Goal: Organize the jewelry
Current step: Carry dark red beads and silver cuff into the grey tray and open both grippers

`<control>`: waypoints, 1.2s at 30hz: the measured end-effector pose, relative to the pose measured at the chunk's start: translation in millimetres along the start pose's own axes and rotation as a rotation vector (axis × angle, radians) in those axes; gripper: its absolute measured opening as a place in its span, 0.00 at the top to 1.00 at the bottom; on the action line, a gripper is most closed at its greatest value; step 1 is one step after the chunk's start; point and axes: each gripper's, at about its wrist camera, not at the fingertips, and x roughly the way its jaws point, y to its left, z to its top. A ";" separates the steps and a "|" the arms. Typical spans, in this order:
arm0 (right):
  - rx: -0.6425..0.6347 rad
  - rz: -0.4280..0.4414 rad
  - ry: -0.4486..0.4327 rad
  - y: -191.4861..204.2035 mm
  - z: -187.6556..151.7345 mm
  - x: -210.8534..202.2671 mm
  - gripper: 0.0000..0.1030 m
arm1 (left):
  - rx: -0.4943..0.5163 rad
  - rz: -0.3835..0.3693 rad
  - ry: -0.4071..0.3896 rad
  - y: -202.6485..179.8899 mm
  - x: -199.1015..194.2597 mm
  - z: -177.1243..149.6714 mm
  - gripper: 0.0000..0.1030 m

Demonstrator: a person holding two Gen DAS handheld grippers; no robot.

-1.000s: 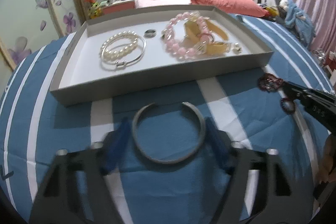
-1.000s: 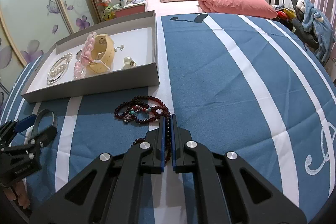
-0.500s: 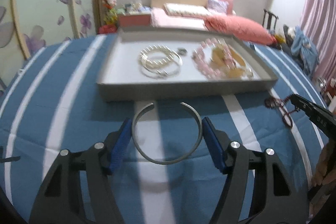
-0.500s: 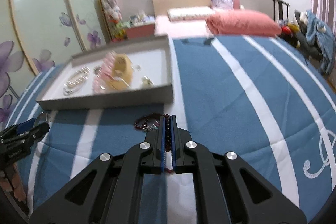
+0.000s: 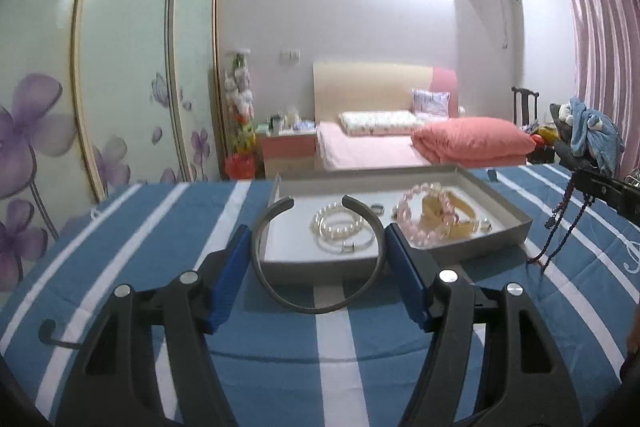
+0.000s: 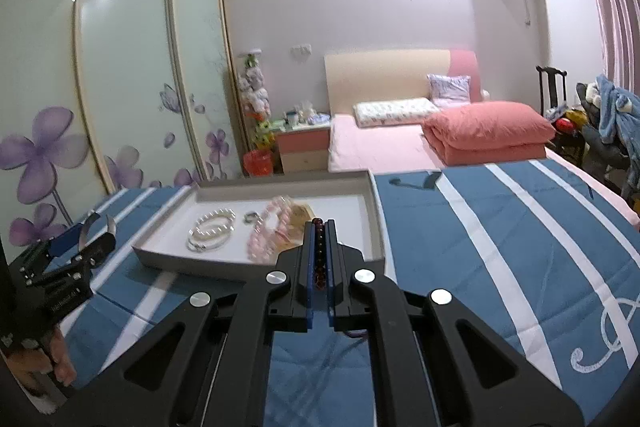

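Held, left: our left gripper [image 5: 318, 259] carries a grey open bangle [image 5: 316, 301], its blue pads pressed against the bangle's two sides, raised above the striped blue cloth [image 5: 160, 227].

Held, right: our right gripper [image 6: 319, 267] is clamped on a dark red bead necklace [image 6: 318, 255], whose strands hang from the tips in the left view.

In the grey tray [image 5: 516, 215] on the cloth: a pearl bracelet [image 5: 340, 225], a small ring [image 5: 377, 207], a pink bead bracelet [image 5: 416, 219] and a yellow band [image 5: 460, 215].
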 end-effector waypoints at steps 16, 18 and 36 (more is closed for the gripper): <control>-0.001 0.055 -0.087 11.7 22.9 -3.3 0.95 | -0.008 0.008 -0.078 -1.0 -3.9 19.5 0.36; -0.005 0.059 -0.101 13.8 28.3 -1.5 0.95 | -0.006 0.008 -0.084 -2.1 -2.4 22.2 0.36; -0.014 0.100 -0.109 25.9 59.8 52.2 0.95 | 0.012 0.009 -0.127 -14.4 48.3 53.7 0.36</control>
